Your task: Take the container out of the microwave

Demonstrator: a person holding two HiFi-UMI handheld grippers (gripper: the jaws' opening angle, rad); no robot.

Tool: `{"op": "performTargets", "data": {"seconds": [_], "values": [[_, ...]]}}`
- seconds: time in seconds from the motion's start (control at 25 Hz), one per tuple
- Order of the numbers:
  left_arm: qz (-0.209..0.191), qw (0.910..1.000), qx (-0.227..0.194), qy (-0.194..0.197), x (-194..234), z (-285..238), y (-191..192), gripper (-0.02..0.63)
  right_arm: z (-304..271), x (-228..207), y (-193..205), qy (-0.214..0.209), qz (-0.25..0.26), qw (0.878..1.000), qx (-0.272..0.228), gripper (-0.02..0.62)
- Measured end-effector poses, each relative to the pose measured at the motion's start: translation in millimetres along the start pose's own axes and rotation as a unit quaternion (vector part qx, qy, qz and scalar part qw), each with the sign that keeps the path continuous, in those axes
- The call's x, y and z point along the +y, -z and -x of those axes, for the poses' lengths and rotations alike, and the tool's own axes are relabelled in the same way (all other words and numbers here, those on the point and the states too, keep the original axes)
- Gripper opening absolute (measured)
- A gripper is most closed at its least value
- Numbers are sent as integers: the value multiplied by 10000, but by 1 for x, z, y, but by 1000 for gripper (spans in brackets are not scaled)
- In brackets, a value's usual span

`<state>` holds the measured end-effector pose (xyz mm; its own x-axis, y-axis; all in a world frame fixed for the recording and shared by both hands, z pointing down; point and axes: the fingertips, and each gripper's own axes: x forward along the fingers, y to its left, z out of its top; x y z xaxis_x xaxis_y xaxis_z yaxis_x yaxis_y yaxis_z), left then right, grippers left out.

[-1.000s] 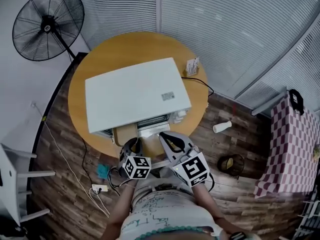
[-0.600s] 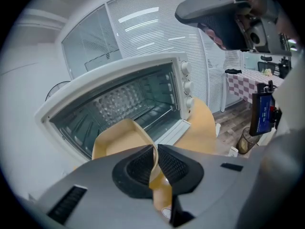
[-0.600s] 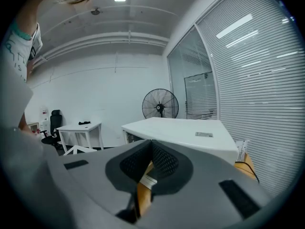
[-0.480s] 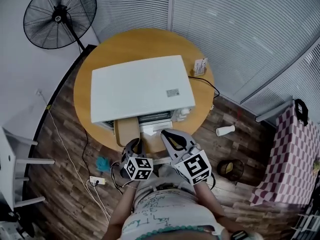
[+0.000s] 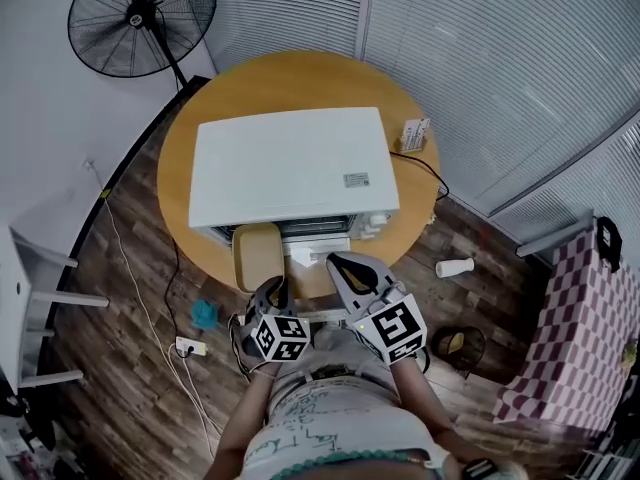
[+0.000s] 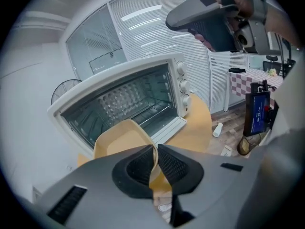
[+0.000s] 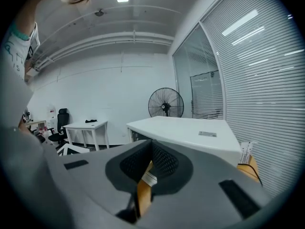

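Tan container (image 5: 257,255), lying lengthwise between the open microwave (image 5: 290,168) and the person, is pinched at its near rim by the left gripper (image 6: 155,161); the right gripper (image 7: 151,156) sits closed alongside.

An office — blind-covered glass partitions (image 5: 480,68), white desk (image 7: 86,125), swivel chair (image 7: 62,119).

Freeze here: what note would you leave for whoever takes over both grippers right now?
Left gripper: shut on the near wall of the tan container, holding it in the air.
Right gripper: jaws together at the front edge of the open door; a grip on it can't be confirmed.
Container: outside the microwave, just in front of its opening, above the near edge of the round table.
Done: door open, container out of the cavity.
Left: set the container down, probably on bare table, then release.
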<state>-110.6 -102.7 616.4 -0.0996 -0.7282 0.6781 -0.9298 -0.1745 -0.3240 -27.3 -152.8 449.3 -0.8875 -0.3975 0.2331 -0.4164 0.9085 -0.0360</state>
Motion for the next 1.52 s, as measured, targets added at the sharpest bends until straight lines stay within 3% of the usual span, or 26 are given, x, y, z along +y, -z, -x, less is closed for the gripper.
{"op": "performTargets", "data": {"seconds": [0.44,1.52], "values": [[227,9996,26,-139,1,13,10,39,5,-5,1,-82,99,9999,7,-8],[-31,9982,-183,578,20,43,27,40,-14,41,-4,311,82,9993,207,-8]]}}
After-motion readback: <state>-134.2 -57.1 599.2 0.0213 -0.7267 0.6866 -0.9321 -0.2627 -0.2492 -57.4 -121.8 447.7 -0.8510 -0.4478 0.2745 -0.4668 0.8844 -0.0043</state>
